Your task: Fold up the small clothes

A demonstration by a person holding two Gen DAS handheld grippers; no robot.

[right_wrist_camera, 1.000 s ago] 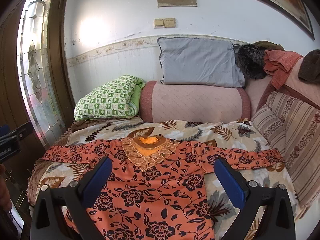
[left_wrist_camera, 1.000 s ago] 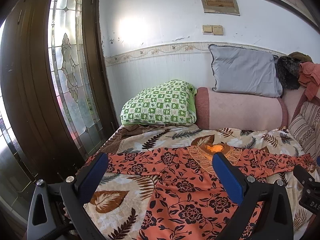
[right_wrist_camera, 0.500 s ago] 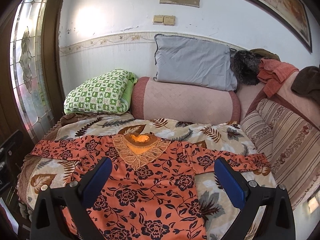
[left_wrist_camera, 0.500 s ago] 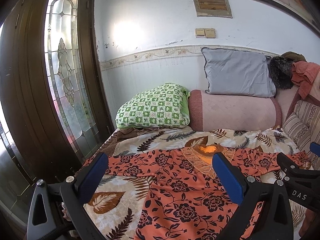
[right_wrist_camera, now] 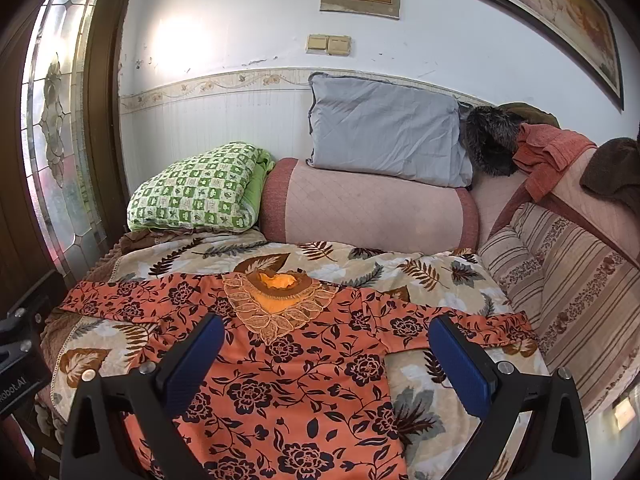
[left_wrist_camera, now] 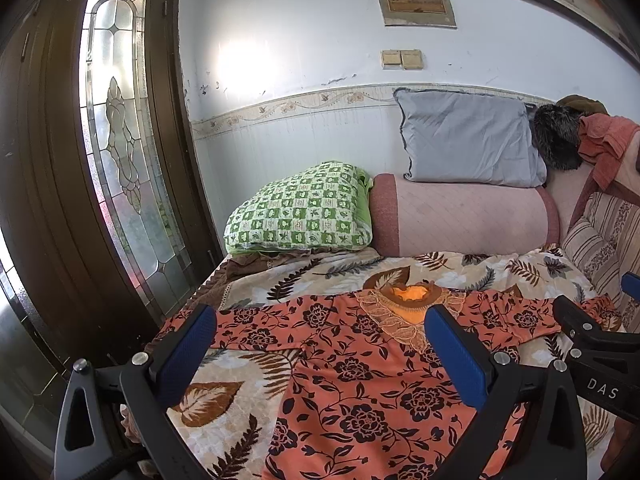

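An orange long-sleeved top with black flowers [left_wrist_camera: 360,368] [right_wrist_camera: 288,364] lies flat and face up on the leaf-print bedspread [left_wrist_camera: 320,276] [right_wrist_camera: 360,268], both sleeves spread sideways. Its lace neckline [right_wrist_camera: 276,308] points toward the pillows. My left gripper [left_wrist_camera: 320,344] hovers open above the garment's left half, with nothing between its blue pads. Over the garment's chest and right sleeve my right gripper [right_wrist_camera: 326,350] is also open and empty. The right gripper's black body [left_wrist_camera: 600,356] shows at the right edge of the left wrist view.
A green checked pillow [right_wrist_camera: 200,192], a pink bolster [right_wrist_camera: 368,208] and a grey pillow [right_wrist_camera: 384,136] line the wall. Striped cushions [right_wrist_camera: 572,276] and heaped clothes [right_wrist_camera: 540,148] bound the right side. A dark wooden door with leaded glass [left_wrist_camera: 116,160] stands left.
Both grippers have drawn back and risen slightly, so more of the top and bed shows. The right gripper has come further into the left wrist view. Both stay open.
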